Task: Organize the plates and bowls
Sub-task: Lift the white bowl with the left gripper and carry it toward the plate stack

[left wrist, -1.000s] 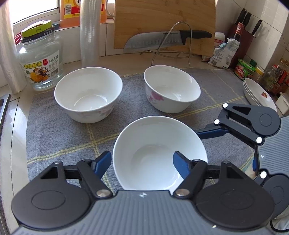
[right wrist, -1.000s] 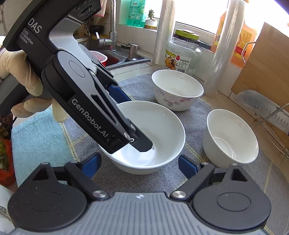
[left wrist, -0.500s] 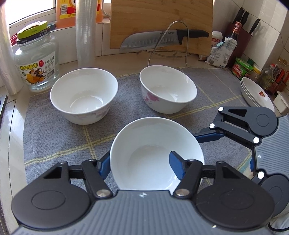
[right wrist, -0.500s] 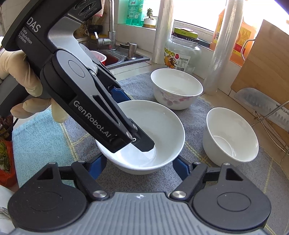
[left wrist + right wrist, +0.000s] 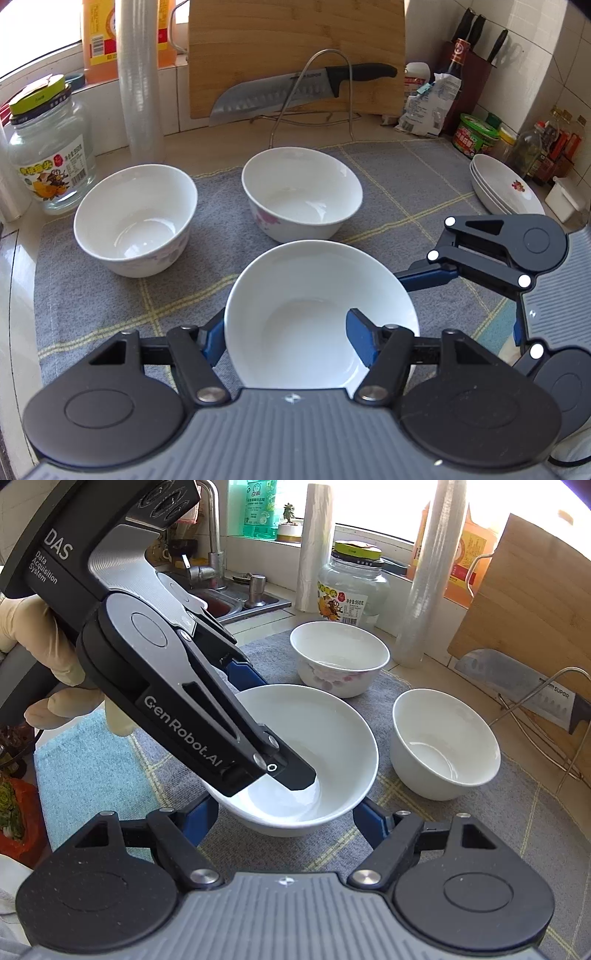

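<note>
White and shallow, the nearest bowl (image 5: 314, 314) sat on the grey mat (image 5: 110, 295), clamped by both the left tongs (image 5: 288, 338) and the right tongs (image 5: 284, 818). Two deeper bowls (image 5: 136, 218) stood behind on the desk (image 5: 221, 136).

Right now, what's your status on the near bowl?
Left hand-held gripper shut on wide bowl rim, one finger inside. Right hand-held gripper shut on same bowl from outside. Two small bowls sit beyond, apart.
</note>
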Demonstrator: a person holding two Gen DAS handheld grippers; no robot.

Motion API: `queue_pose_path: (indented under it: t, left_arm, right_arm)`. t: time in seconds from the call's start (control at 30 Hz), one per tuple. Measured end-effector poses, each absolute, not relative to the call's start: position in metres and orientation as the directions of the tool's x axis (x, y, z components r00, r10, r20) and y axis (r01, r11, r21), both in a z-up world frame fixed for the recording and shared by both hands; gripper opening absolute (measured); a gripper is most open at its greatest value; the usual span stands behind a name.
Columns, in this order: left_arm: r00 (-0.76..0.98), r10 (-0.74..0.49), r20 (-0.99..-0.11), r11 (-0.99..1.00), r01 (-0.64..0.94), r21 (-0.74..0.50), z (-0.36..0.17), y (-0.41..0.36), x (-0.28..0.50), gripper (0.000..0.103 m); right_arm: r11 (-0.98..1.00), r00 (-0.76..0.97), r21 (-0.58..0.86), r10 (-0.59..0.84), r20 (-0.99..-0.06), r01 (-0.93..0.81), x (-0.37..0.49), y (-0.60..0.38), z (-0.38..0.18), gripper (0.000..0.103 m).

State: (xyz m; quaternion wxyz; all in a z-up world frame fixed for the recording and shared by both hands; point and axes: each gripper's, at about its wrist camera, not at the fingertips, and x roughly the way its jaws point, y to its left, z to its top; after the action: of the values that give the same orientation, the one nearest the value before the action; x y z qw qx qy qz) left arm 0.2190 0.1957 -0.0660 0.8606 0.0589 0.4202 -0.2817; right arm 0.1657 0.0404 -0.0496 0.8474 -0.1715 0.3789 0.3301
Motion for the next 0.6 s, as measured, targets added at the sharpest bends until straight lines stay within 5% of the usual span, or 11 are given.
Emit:
queue_pose_path:
  t: [0.6]
  left_arm:
    - [0.433,-0.513,-0.741,0.741,0.660,-0.127,-0.064,0.113,0.211,0.065]
  right_arm:
    - [0.817,0.558,-0.062,0.334,-0.760,-0.573,0.144,-0.033,-0.042,0.084]
